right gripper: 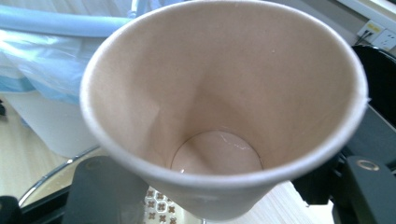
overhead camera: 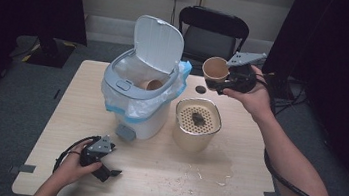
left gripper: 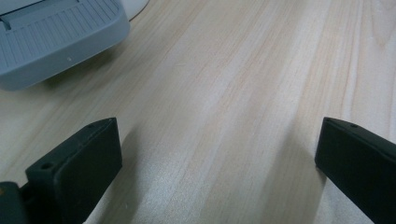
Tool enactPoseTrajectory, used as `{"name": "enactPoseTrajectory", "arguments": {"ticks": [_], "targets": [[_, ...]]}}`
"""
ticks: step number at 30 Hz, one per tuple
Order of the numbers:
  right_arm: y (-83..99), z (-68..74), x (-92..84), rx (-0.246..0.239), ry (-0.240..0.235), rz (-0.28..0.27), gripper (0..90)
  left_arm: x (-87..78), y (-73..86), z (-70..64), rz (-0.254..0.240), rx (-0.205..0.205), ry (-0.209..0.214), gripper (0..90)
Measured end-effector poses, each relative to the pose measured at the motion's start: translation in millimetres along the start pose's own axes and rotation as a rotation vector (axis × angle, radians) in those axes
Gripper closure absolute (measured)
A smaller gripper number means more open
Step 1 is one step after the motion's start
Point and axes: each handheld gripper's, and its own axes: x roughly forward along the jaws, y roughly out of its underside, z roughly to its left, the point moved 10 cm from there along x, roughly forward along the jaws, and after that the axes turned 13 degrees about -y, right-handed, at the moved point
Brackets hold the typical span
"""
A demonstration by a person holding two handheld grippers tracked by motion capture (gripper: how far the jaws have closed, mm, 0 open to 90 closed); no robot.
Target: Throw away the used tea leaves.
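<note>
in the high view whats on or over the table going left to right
left claw → white trash bin with its lid up → perforated metal container → right claw holding a paper cup

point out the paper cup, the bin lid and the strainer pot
paper cup [overhead camera: 215, 68], high view, inner wall
bin lid [overhead camera: 157, 43], high view, middle of the raised lid
strainer pot [overhead camera: 193, 136], high view, outer side wall
</note>
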Motion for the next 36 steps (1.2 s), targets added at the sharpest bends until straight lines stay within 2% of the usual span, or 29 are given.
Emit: {"name": "enactPoseTrajectory", "arguments": {"ticks": [18, 36], "targets": [[-14.8, 5.6, 0.0, 0.011, -0.051, 0.005, 34.0, 0.2, -0.4, -0.1, -0.003, 0.0, 0.001, 0.0], [-23.3, 14.3, 11.9, 0.004, -0.101, 0.009, 34.0, 0.1, 0.0, -0.3, 0.0, 0.001, 0.002, 0.0]]}}
